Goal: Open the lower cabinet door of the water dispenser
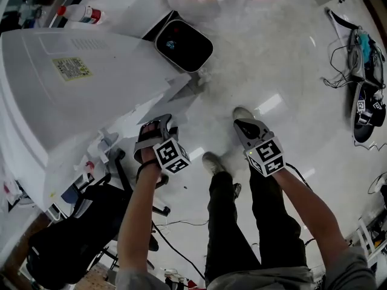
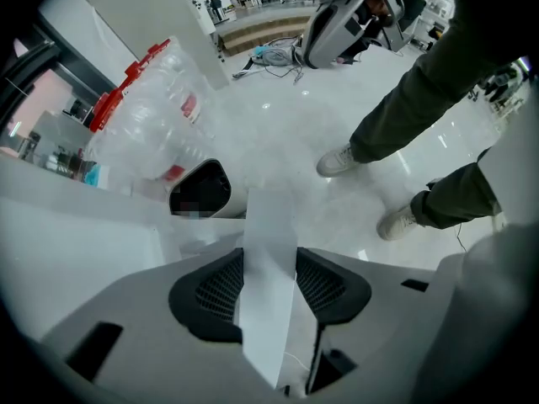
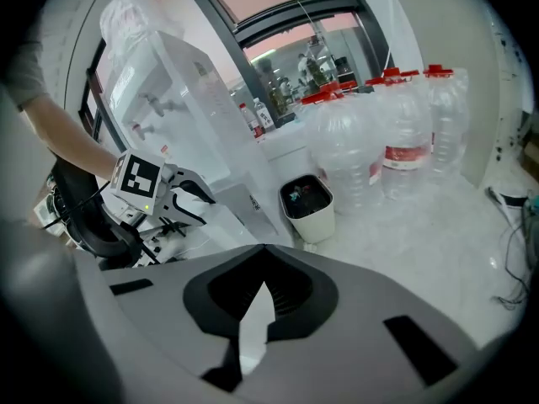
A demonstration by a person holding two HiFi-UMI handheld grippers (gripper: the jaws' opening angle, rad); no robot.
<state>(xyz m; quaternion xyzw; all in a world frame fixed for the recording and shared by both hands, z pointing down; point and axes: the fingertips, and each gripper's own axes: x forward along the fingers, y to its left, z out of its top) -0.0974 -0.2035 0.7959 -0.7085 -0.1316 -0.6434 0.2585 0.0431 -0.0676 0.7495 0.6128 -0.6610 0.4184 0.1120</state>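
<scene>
Here, at the far left, the white water dispenser (image 1: 72, 95) stands on the floor. Its lower cabinet door (image 2: 269, 259) shows edge-on as a pale strip running up between the jaws of our left claw (image 1: 158, 132). Those jaws stand wide, and the pads look to rest against both faces of the door's edge, so we read it as a hold on the door, with the claw pointing steeply down. Past it sits the bin (image 1: 183, 44), near the dispenser's corner. On the right, our right claw (image 1: 248, 128) hangs over the floor, jaws pressed together on nothing. What worries us is that the hold is only on a narrow edge, so a pull that runs off the hinge's arc could let the pads slide off. A fast swing might also carry the door into the bin or our own legs (image 1: 242, 222).
</scene>
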